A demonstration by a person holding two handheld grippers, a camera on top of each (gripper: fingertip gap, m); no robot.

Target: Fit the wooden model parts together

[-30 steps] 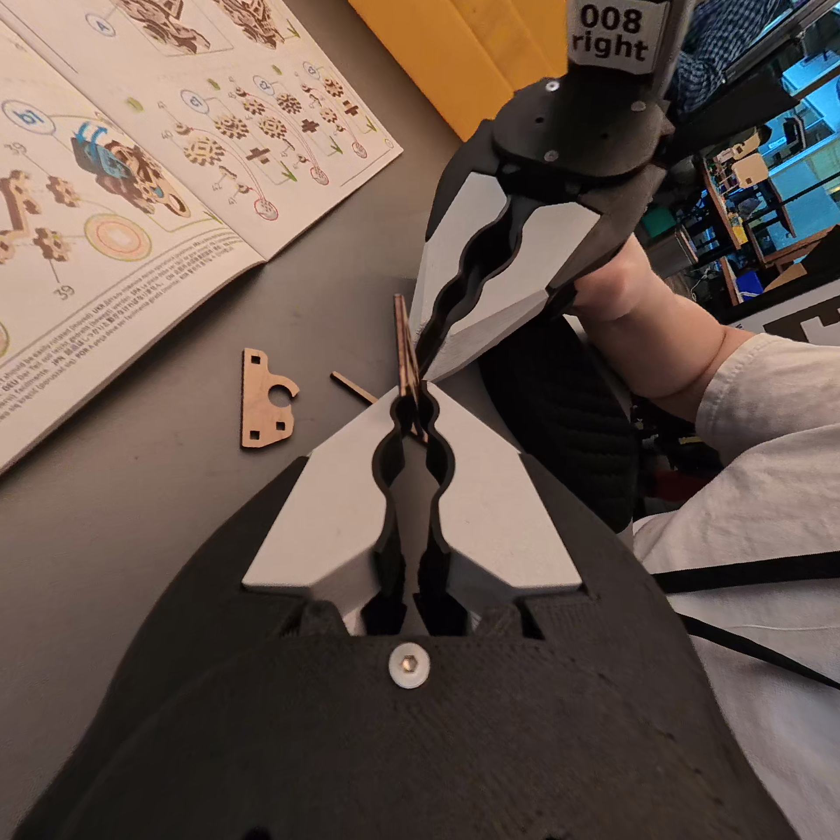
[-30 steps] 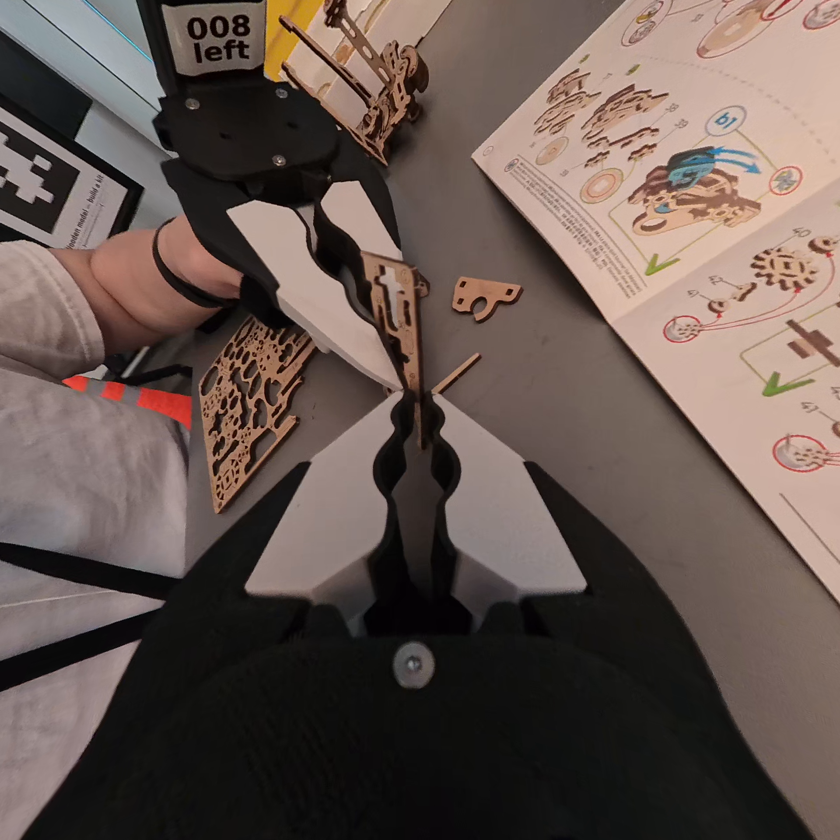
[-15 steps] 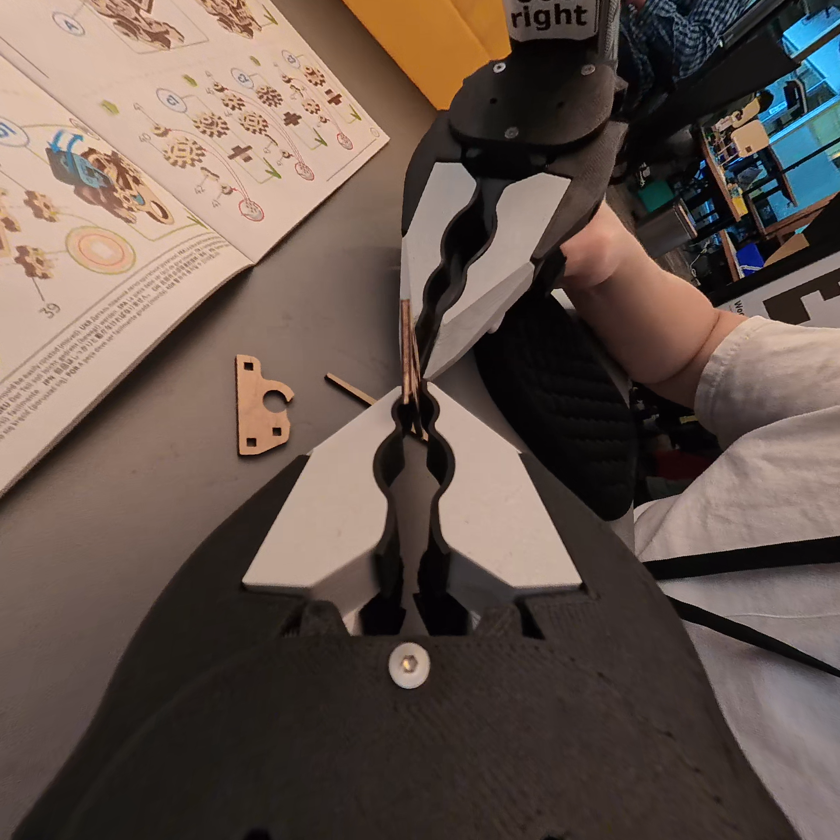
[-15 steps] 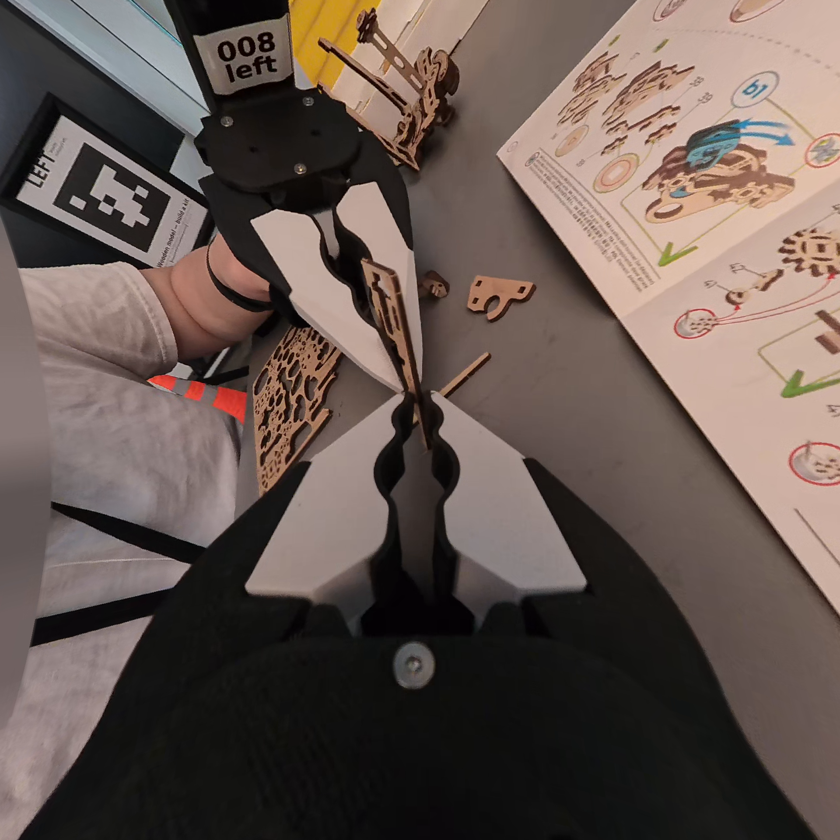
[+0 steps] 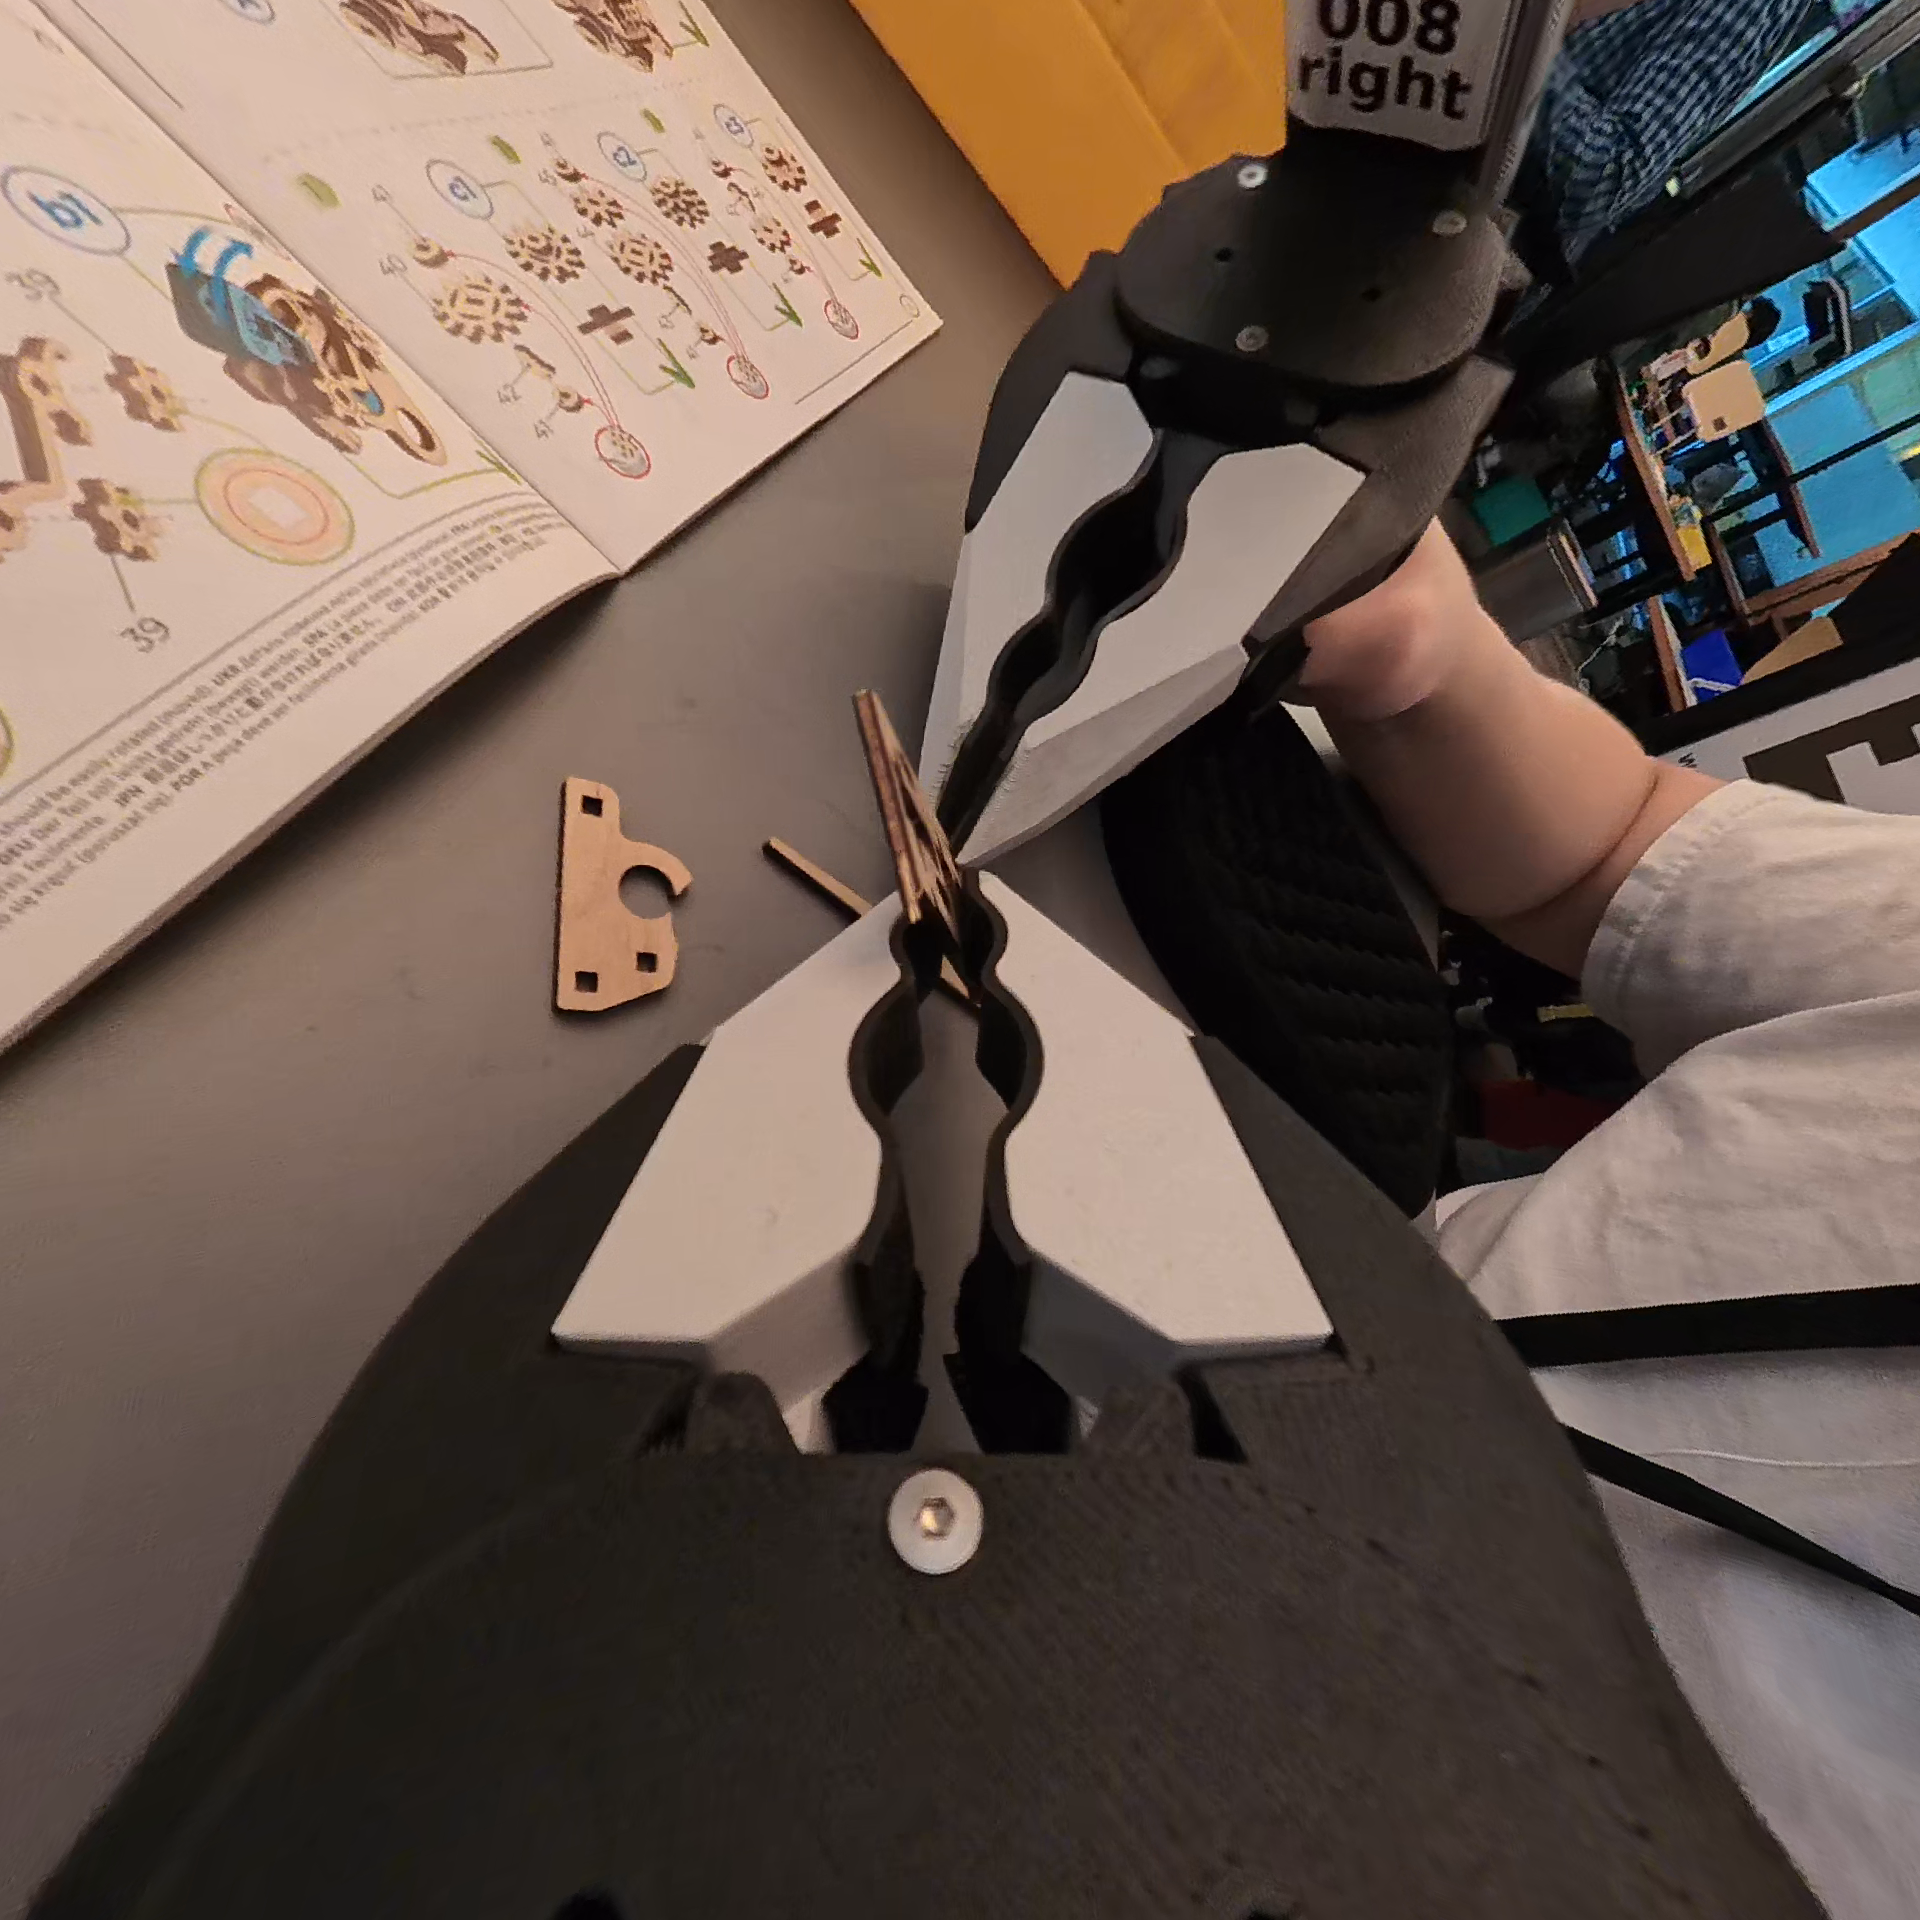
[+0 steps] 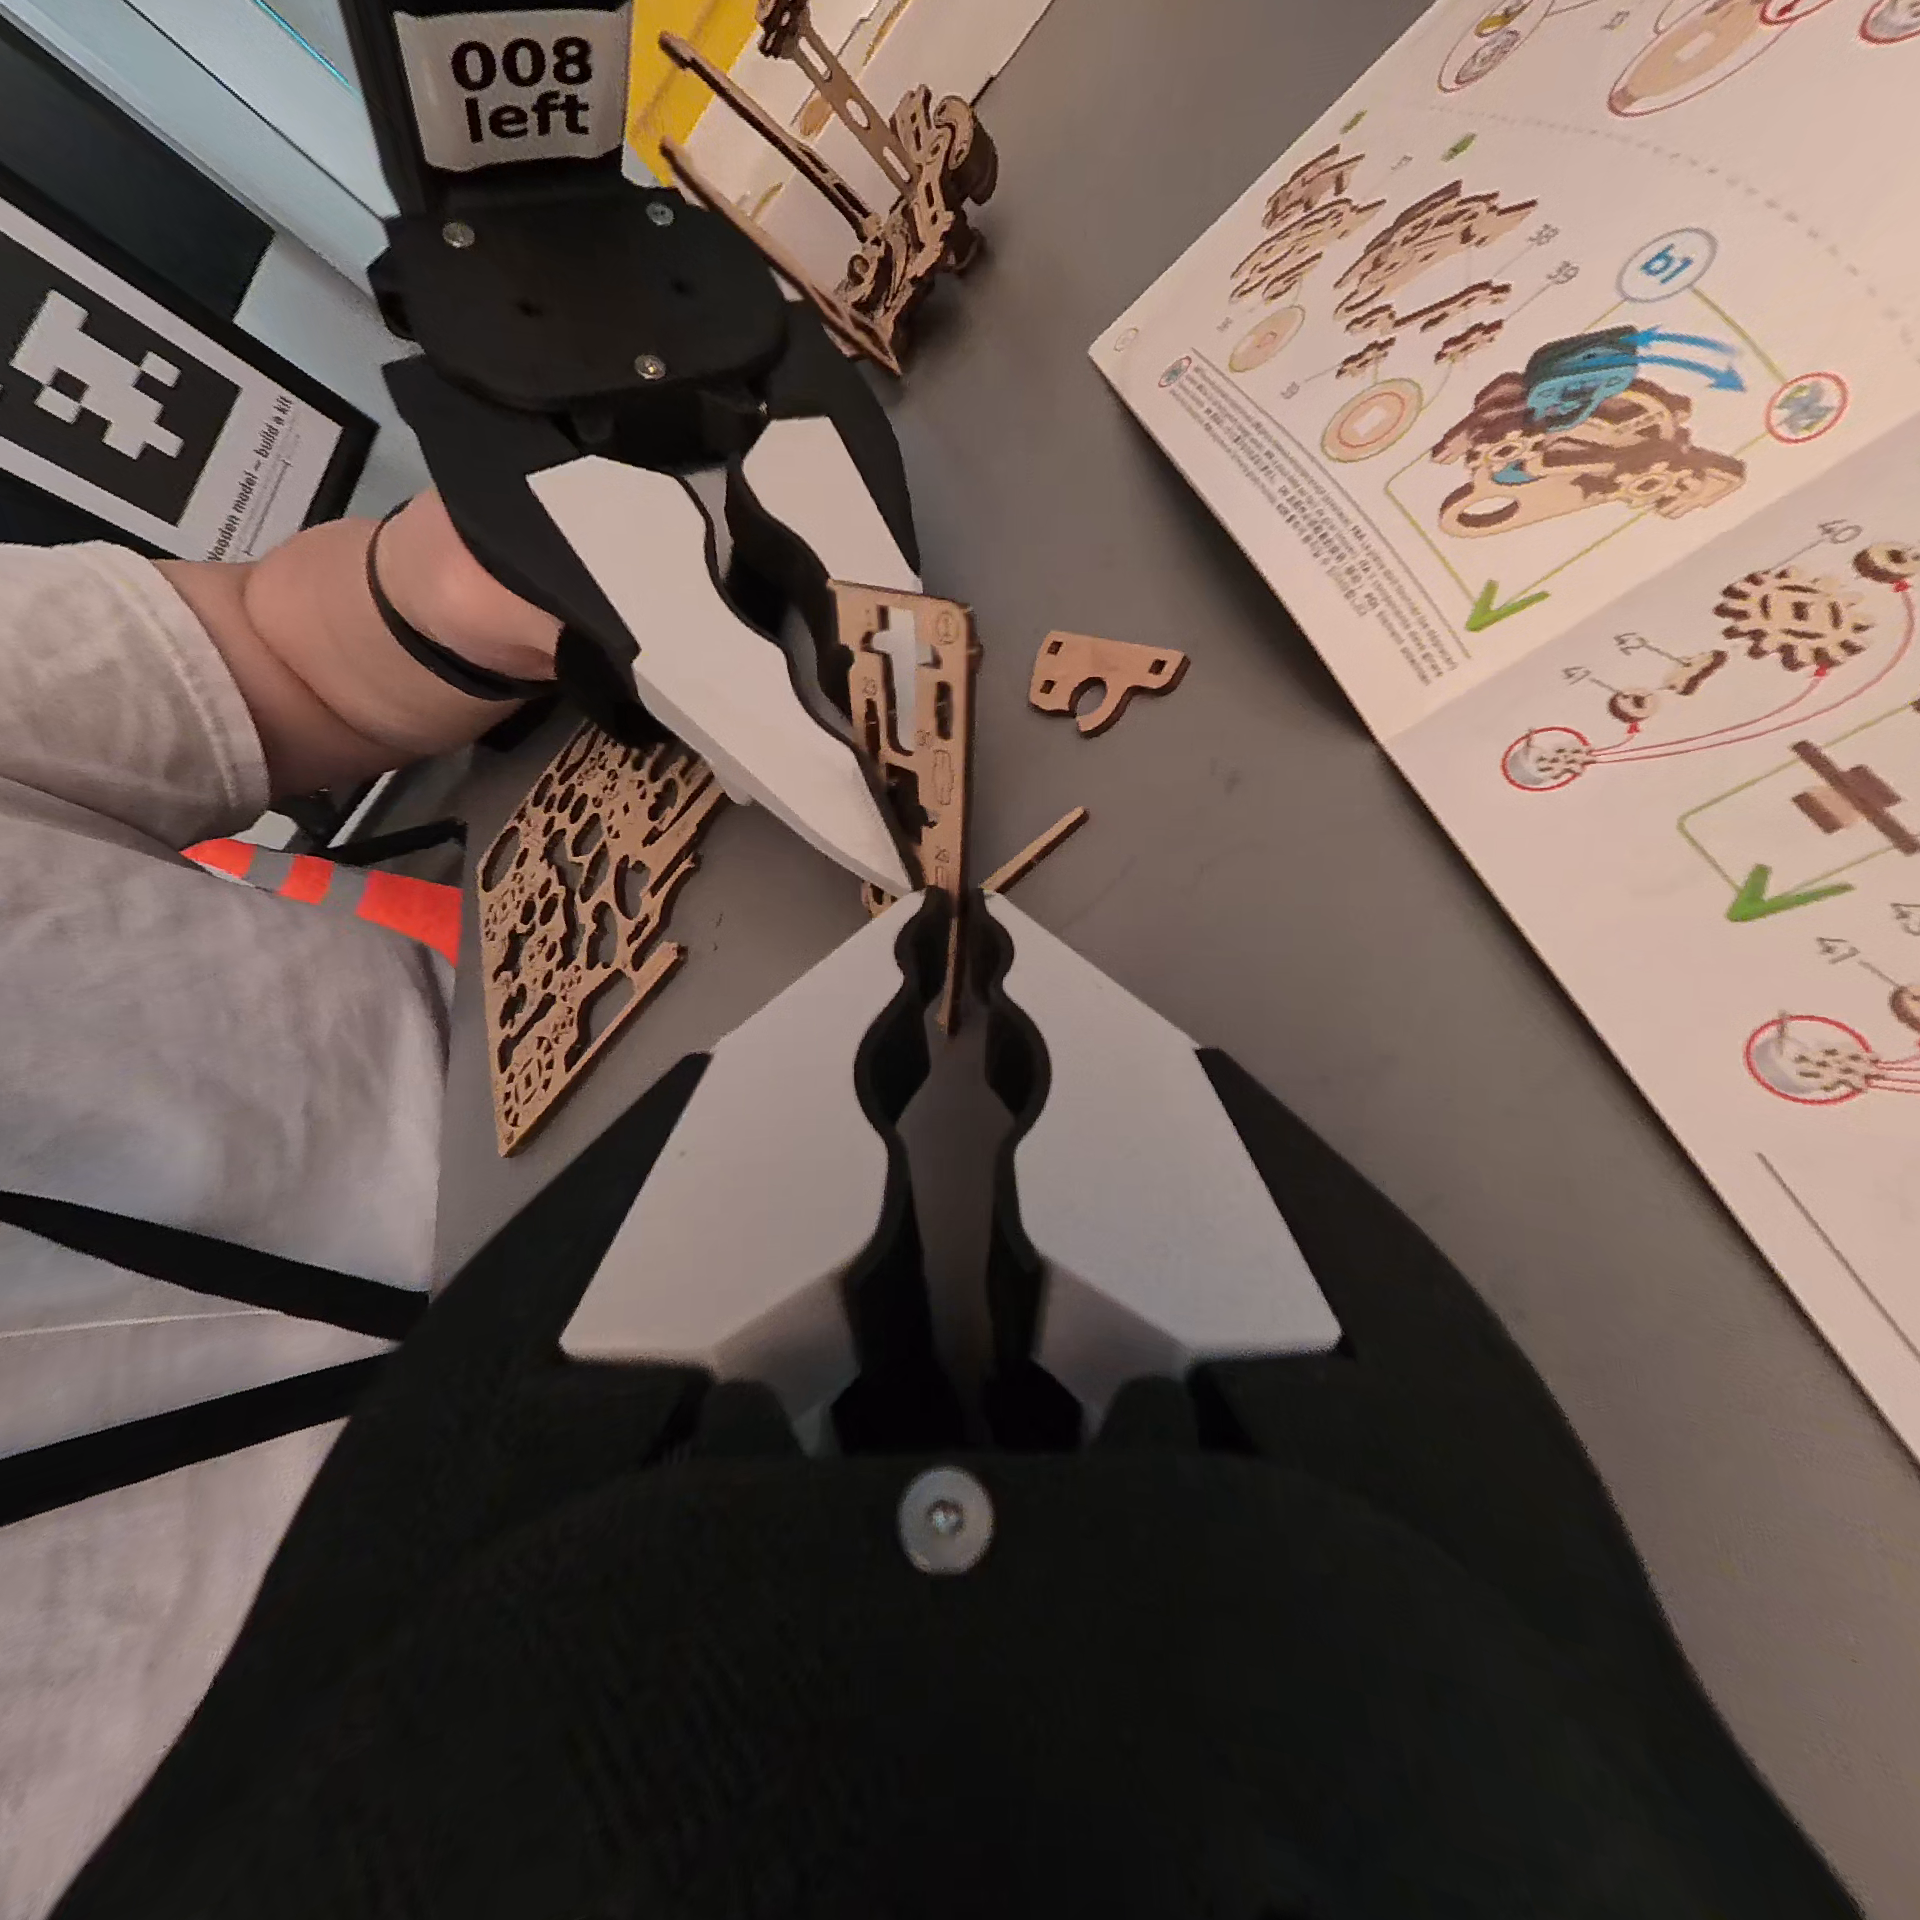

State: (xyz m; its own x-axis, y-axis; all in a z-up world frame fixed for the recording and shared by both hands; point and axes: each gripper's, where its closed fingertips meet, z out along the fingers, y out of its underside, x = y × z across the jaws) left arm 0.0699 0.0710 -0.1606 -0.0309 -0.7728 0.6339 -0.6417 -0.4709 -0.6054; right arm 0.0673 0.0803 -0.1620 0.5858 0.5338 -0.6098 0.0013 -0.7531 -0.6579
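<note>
A thin wooden strip with cut-outs (image 6: pixel 914 717) stands on end above the grey table. It shows edge-on in the left wrist view (image 5: pixel 896 810). My left gripper (image 5: pixel 940 920) is shut on its lower end. My right gripper (image 6: pixel 945 920) is shut on the same lower end from the opposite side. The two grippers meet tip to tip: the right one (image 5: pixel 956 831) comes down from the upper right in the left wrist view, and the left one (image 6: pixel 896 871) comes from the upper left in the right wrist view.
A loose wooden bracket (image 5: pixel 613 914) and a thin stick (image 5: pixel 816 878) lie on the table by the open instruction booklet (image 5: pixel 312 364). A punched-out wooden sheet (image 6: pixel 582 914) lies at the table edge. A part-built model (image 6: pixel 873 208) stands at the back. A person's sleeve (image 5: pixel 1714 1091) is close by. Both grippers' tips are close together, under 4 cm apart.
The grippers have turned against each other while both stay shut on the strip. The strip now leans over, and its flat face shows more in the right wrist view.
</note>
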